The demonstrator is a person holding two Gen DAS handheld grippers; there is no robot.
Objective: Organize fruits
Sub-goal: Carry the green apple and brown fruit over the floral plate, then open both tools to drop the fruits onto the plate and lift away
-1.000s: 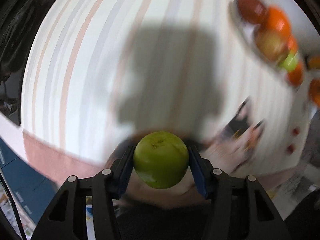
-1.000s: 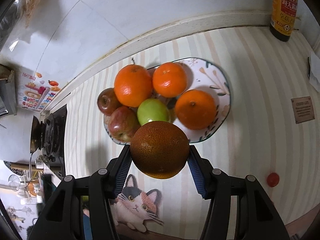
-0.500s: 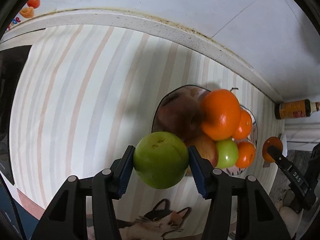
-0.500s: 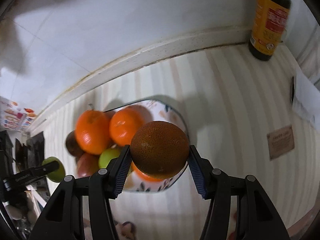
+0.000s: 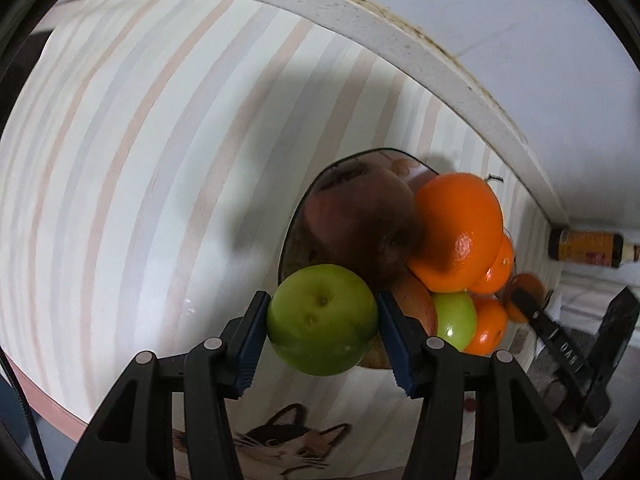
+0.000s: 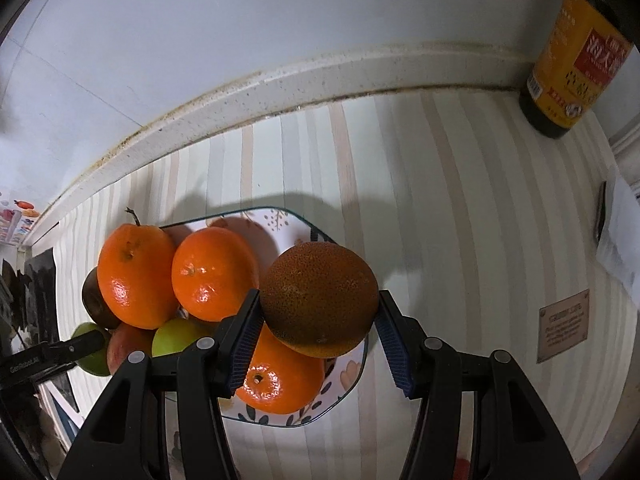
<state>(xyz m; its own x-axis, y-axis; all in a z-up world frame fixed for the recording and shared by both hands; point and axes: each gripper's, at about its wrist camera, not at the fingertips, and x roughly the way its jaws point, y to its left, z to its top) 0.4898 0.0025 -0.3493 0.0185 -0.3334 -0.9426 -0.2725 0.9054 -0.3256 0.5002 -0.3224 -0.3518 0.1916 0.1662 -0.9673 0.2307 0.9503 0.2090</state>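
Green apple (image 5: pixel 322 318) sat clamped between the blue pads of the left gripper (image 5: pixel 322 330), held in the air at the near-left edge of the fruit plate (image 6: pixel 338 402). Brownish rough-skinned orange (image 6: pixel 319 299) was pinched by the right gripper (image 6: pixel 319 334), above the plate's right side. Plate lay on the striped countertop (image 6: pixel 460 208), piled with bright oranges (image 6: pixel 134 276), a second green apple (image 5: pixel 456 320) and red apples (image 5: pixel 360 212). Cat-print mat (image 5: pixel 280 444) lay just in front of the plate. Dark sauce bottle (image 6: pixel 568 64) stood well apart by the wall.
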